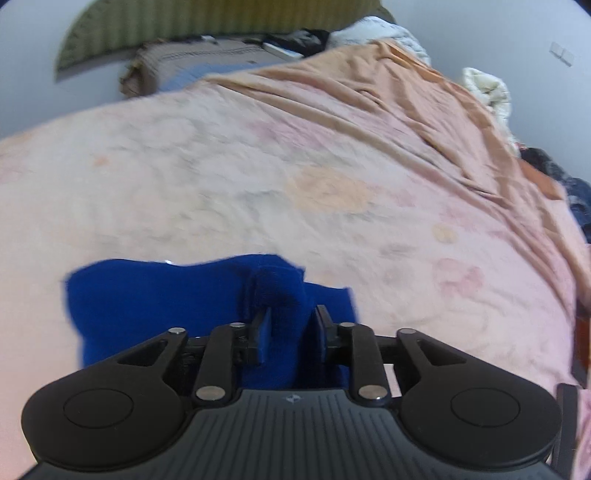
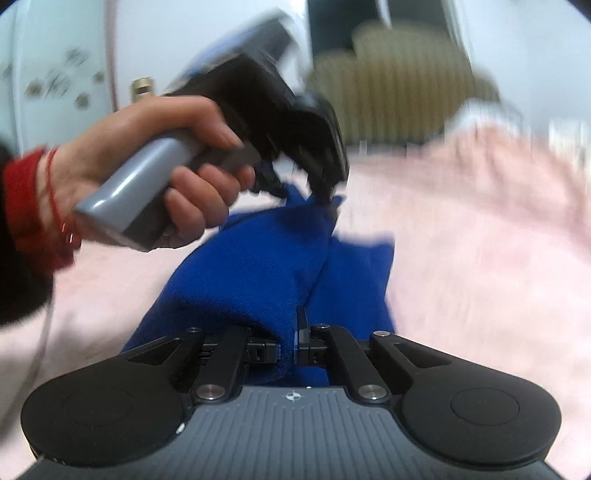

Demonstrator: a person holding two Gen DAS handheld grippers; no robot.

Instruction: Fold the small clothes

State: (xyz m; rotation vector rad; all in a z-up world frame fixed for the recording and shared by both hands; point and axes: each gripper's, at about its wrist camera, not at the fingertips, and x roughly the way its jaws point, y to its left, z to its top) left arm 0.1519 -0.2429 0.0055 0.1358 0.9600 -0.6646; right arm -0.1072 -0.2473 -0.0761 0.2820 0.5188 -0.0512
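A small blue knitted garment [image 1: 155,302] lies partly on the pink bed cover [image 1: 221,177]. My left gripper [image 1: 290,325] is shut on a bunched fold of it, which rises between the fingers. In the right wrist view the same blue garment [image 2: 273,266] stretches between both grippers. My right gripper [image 2: 288,343] is shut on its near edge. The left gripper [image 2: 314,192], held by a hand, grips the far end and lifts it off the cover.
An orange sheet [image 1: 388,85] is rumpled along the bed's far right. Pillows and dark clothes [image 1: 295,40] lie at the headboard [image 1: 184,22]. More bedding [image 1: 487,92] sits at the right edge. The person's hand [image 2: 155,158] with a red cuff holds the left tool.
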